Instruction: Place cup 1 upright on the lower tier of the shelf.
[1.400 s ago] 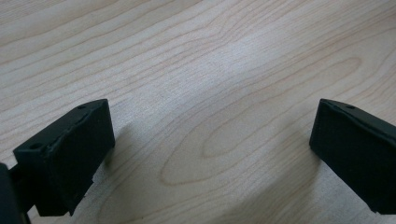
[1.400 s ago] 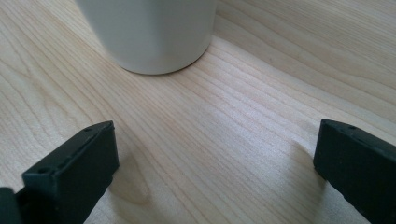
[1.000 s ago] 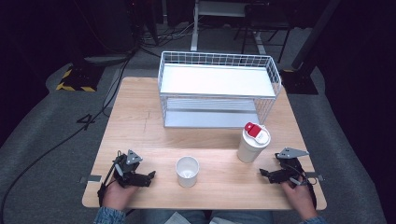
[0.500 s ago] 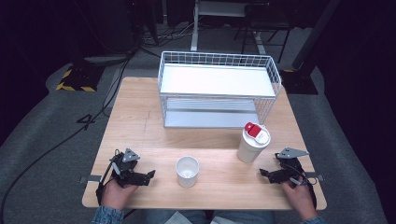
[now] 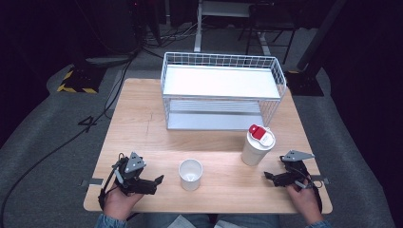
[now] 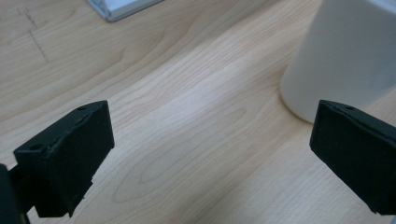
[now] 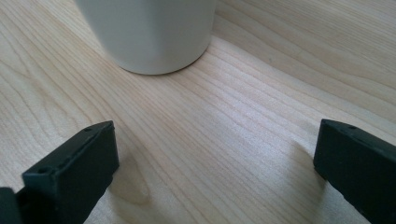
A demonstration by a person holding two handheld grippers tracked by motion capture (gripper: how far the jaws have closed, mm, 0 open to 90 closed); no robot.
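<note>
1. The left gripper (image 5: 159,179) rests low over the near left part of the wooden table (image 5: 142,123), held in the person's left hand (image 5: 119,202). Its jaws stand wide apart with bare wood between them, holding nothing.
2. The right gripper (image 5: 267,175) sits at the near right edge in the right hand (image 5: 304,199), its jaws likewise spread wide and empty over the table.
3. Between the two grippers, near the front edge, stands an open white paper cup (image 5: 190,174), upright, just beside the left gripper's tips but apart from them. In the left gripper view its white wall (image 6: 345,56) shows ahead of the right-hand jaw.
4. A little farther back and to the right stands a taller white lidded cup (image 5: 256,145), upright, near the right gripper and not touching it. Its lid carries a red label (image 5: 258,132); any writing on it is too small to read.
5. Behind both cups, a white wire rack (image 5: 221,90) with two shelves stands on the far half of the table.
6. No brand or lettering can be read on either cup's side.
</note>
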